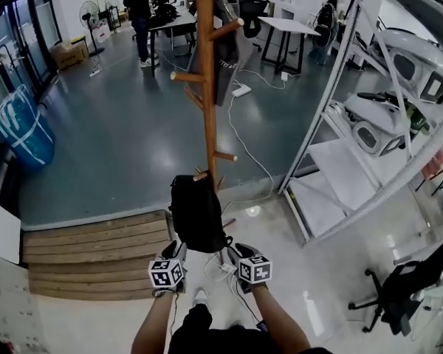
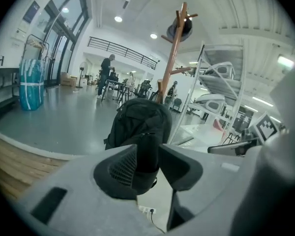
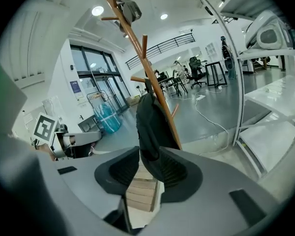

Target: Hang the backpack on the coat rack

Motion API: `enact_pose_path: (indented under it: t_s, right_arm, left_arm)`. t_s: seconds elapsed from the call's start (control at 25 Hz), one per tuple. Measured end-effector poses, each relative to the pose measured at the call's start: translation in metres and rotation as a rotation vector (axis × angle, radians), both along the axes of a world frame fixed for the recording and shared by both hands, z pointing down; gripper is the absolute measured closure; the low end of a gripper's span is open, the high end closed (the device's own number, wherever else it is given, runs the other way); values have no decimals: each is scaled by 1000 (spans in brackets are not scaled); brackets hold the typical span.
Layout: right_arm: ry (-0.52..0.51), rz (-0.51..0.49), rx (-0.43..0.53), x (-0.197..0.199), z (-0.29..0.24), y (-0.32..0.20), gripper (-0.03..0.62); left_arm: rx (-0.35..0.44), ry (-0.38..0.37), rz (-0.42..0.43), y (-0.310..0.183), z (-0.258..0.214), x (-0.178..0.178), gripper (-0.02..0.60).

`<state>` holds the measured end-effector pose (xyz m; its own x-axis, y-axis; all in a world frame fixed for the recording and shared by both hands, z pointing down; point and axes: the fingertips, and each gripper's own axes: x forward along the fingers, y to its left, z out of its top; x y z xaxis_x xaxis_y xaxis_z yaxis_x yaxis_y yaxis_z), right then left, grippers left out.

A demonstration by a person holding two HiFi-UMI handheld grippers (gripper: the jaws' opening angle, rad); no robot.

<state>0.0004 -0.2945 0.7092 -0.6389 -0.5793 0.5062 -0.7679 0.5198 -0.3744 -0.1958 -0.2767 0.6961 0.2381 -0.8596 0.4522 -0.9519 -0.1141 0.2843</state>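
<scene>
The black backpack (image 1: 197, 212) hangs low in front of the wooden coat rack (image 1: 206, 87), just under its lowest pegs, and I hold it from below with both grippers. In the head view my left gripper (image 1: 174, 248) is at the pack's lower left and my right gripper (image 1: 235, 248) at its lower right. In the left gripper view the left gripper (image 2: 148, 156) is shut on a black strap of the backpack (image 2: 140, 119), with the rack (image 2: 172, 58) behind. The right gripper (image 3: 150, 159) pinches the edge of the pack (image 3: 152, 122) beside the rack pole (image 3: 137, 48).
A dark garment (image 1: 225, 57) hangs high on the rack. Wooden steps (image 1: 96, 257) lie at the left, a metal shelving unit (image 1: 369, 161) at the right, an office chair (image 1: 406, 286) lower right. A blue bag (image 1: 22, 131) stands far left. A white cable (image 1: 244, 139) crosses the floor. A person (image 1: 140, 13) stands by the desks at the back.
</scene>
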Motion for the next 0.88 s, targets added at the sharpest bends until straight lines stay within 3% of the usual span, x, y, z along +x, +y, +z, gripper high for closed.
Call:
enact_pose_path:
  t_s: [0.32,0.6,0.88]
  right_arm:
    - [-25,8,42,41,-32,58,521]
    - [-31,-6,88,62,-62,104,577]
    - [-65,-39,130,59,-99,154,580]
  left_arm:
    - [142,-74,-87,84,-56,43,531]
    - [188,-169,-104,159,-91,84,560]
    - [246,-128,-128,209,-131,100,560]
